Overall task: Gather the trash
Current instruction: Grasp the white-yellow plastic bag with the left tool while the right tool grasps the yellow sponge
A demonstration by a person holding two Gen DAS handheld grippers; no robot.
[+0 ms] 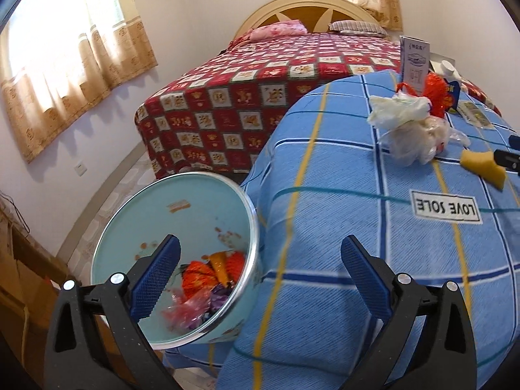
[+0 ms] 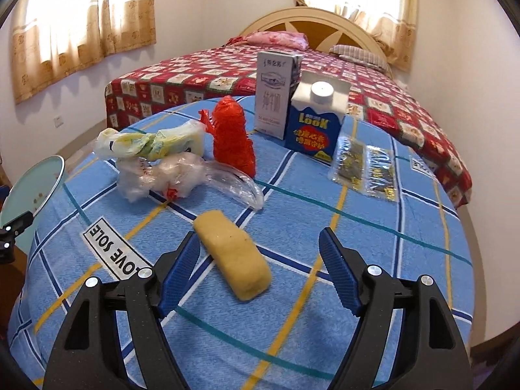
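Note:
A light-blue trash bin (image 1: 195, 214) stands left of the blue checked table (image 1: 373, 260) and holds several wrappers (image 1: 208, 282). My left gripper (image 1: 260, 273) is open and empty over the bin's rim and the table edge. My right gripper (image 2: 260, 260) is open around a yellow sponge (image 2: 232, 253) lying on the cloth; the sponge also shows in the left wrist view (image 1: 484, 165). Beyond it lie a clear plastic bag (image 2: 162, 175), a crumpled white-green bag (image 2: 149, 144) and a red net bag (image 2: 232, 138).
A white milk carton (image 2: 274, 94), a blue LOOK carton (image 2: 317, 123) and flat foil packets (image 2: 364, 167) stand at the table's far side. A bed with a red patterned cover (image 2: 195, 78) lies behind. The bin's rim (image 2: 35, 185) is at the left.

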